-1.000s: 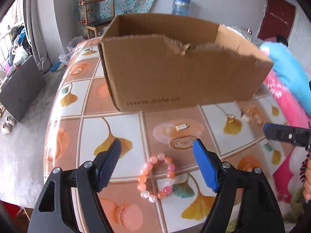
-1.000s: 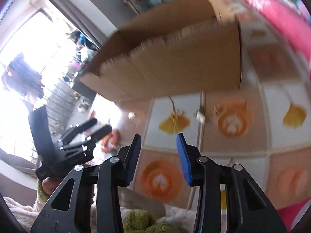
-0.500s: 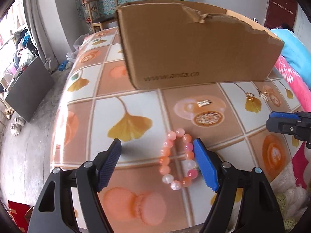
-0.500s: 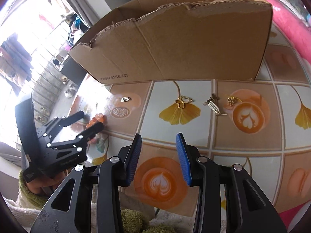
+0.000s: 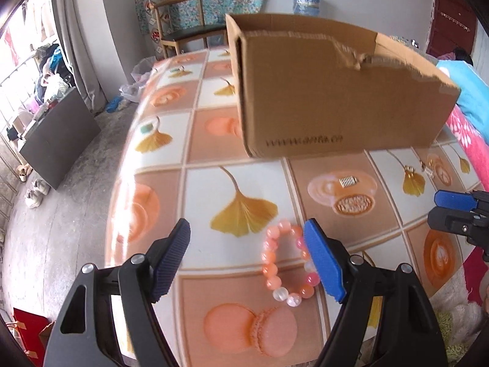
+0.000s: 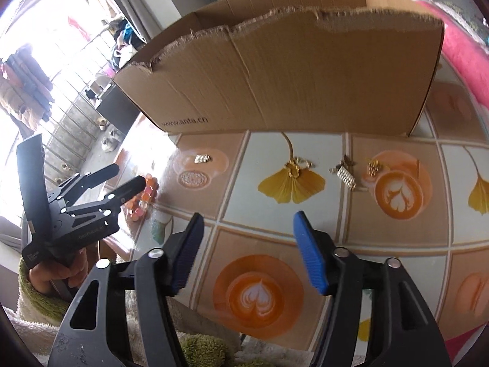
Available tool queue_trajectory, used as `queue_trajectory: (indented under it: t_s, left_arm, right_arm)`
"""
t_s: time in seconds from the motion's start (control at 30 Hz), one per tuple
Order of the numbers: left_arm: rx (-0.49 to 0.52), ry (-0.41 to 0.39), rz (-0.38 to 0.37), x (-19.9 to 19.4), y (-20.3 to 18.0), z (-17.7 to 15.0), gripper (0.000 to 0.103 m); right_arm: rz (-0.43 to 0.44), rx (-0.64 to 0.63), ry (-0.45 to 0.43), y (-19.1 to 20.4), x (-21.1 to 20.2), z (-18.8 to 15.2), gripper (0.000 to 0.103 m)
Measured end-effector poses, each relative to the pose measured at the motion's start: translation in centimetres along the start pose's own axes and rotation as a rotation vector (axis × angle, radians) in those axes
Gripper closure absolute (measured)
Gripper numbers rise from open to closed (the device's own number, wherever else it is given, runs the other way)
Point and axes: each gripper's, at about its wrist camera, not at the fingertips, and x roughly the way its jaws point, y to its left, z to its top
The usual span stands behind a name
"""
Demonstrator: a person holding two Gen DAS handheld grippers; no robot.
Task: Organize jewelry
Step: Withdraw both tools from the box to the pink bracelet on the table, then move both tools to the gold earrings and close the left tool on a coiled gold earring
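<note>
1. Left wrist view: the left hand-held gripper (image 5: 247, 253) stands released, jaws wide and holding nothing. Compared with half a second ago it has slid left, so the pink and orange beaded bracelet (image 5: 287, 264) now lies against the right blue finger pad (image 5: 324, 263) instead of between the pads. The grasp is therefore not lined up; I judge a shift back to the right is needed before closing.

2. Same view, room: the torn brown cardboard box (image 5: 330, 98) stands well beyond the bracelet on the patterned tile worktop (image 5: 232, 183). A small gold comb-shaped clip (image 5: 348, 180) lies between them. The worktop's left edge drops to the concrete floor, near the left finger; the bracelet sits near the front edge.

3. Right wrist view: the right hand-held gripper (image 6: 247, 250) has opened from nearly closed to wide apart and carries nothing. It hovers over bare tiles.

4. Same view, room: a gold ring-shaped piece (image 6: 295, 166), a gold and dark clip (image 6: 345, 172) and a small gold cluster earring (image 6: 374, 166) lie in a row before the box wall, apart from each other, with free tiles in front. The left hand-held gripper is at the left, beside the bracelet.
</note>
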Motion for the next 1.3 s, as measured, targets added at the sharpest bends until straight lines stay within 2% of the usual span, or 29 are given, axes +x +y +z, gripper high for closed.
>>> queue_trajectory:
  t_s: [0.1, 0.2, 0.23, 0.33, 0.4, 0.5, 0.57, 0.73, 0.83, 0.93, 1.1, 1.3]
  left_arm:
    - [-0.016, -0.029, 0.002, -1.1, 0.4, 0.6, 0.028]
    - [-0.024, -0.051, -0.01, -2.1, 0.4, 0.9, 0.028]
    - [-0.018, -0.058, -0.005, -2.3, 0.2, 1.1, 0.028]
    - [-0.001, -0.073, -0.005, -2.6, -0.2, 1.7, 0.028]
    - [0.001, -0.079, -0.02, -2.7, -0.8, 2.2, 0.028]
    - [0.009, -0.088, -0.046, -2.8, -1.7, 2.9, 0.028]
    - [0.02, -0.097, -0.054, -2.9, -2.4, 3.0, 0.028]
    - [0.066, -0.041, -0.042, -1.8, -4.1, 3.4, 0.028]
    - [0.062, -0.031, -0.048, -1.3, -4.8, 3.6, 0.028]
    - [0.045, -0.011, -0.056, -0.6, -5.3, 3.8, 0.028]
    - [0.062, 0.029, -0.033, 0.2, -5.8, 3.8, 0.028]
    - [0.101, 0.016, -0.015, -0.8, -5.7, 3.0, 0.028]
  right_arm:
    - [-0.038, -0.017, -0.03, -0.1, -1.0, 0.2, 0.035]
    - [-0.104, -0.054, -0.064, 0.2, -2.8, 0.6, 0.028]
    - [-0.114, -0.06, -0.071, 0.2, -3.3, 0.8, 0.022]
    - [-0.192, -0.098, -0.117, 0.5, -5.4, 1.7, 0.014]
    - [-0.28, -0.15, -0.177, 1.0, -7.0, 2.1, 0.008]
    - [-0.391, -0.206, -0.249, 1.1, -8.6, 2.5, 0.008]
    - [-0.426, -0.192, -0.274, 0.8, -9.1, 3.0, 0.008]
    - [-0.409, -0.139, -0.357, -1.4, -10.4, 3.0, 0.008]
    - [-0.326, -0.107, -0.39, -2.9, -10.2, 2.4, 0.008]
    - [-0.248, -0.064, -0.363, -4.3, -9.2, 1.7, 0.008]
    - [-0.185, -0.027, -0.272, -5.2, -7.5, 0.6, 0.008]
    - [-0.084, -0.018, -0.199, -4.6, -5.5, -0.7, 0.009]
